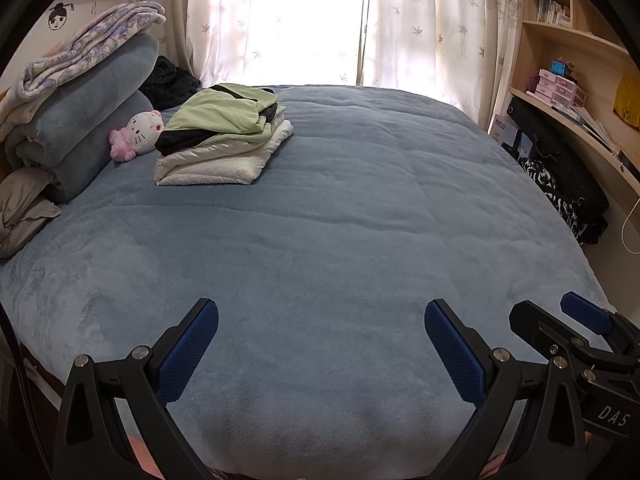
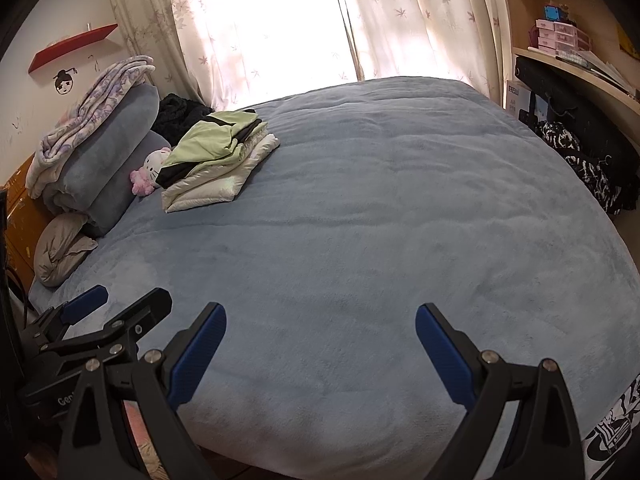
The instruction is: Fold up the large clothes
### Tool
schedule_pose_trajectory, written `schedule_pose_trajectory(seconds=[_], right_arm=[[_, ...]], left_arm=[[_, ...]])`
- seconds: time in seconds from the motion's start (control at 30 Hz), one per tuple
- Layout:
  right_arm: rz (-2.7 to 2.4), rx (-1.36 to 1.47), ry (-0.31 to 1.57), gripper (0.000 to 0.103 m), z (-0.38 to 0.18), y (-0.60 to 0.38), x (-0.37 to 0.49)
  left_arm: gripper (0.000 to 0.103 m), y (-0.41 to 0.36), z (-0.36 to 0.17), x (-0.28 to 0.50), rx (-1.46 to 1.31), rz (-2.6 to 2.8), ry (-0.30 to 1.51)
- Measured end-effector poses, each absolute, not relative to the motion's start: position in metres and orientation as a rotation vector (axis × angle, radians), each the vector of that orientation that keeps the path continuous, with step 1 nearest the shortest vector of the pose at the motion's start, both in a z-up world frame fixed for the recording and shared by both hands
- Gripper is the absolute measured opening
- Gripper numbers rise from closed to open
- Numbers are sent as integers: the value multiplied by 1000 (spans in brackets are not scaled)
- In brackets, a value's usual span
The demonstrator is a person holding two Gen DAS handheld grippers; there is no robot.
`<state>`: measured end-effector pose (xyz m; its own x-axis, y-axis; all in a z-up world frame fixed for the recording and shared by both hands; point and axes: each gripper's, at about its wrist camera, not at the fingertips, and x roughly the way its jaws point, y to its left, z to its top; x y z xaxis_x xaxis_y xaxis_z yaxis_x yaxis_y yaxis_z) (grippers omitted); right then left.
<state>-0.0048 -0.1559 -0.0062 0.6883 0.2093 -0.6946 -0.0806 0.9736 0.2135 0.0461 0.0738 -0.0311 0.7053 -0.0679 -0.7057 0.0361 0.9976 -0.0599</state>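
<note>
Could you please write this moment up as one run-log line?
left gripper: open, empty | right gripper: open, empty | both over blue fleece bed cover | folded green-and-white clothes stack: far left, untouched

White letters "DAS" stand on the right gripper [image 1: 556,312] body, seen from the left wrist. On the left gripper [image 2: 124,298] body, partial lettering "Gen" shows. Box [image 1: 505,130] lettering under the shelf is illegible.
</note>
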Motion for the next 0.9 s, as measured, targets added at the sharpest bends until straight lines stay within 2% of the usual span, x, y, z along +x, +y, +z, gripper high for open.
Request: schedule_pose_trajectory(seconds=[0.9], right_arm=[[162,185,803,96,-9,-156,-4]], left_arm=[[102,76,-30,50,-24,-59,790]])
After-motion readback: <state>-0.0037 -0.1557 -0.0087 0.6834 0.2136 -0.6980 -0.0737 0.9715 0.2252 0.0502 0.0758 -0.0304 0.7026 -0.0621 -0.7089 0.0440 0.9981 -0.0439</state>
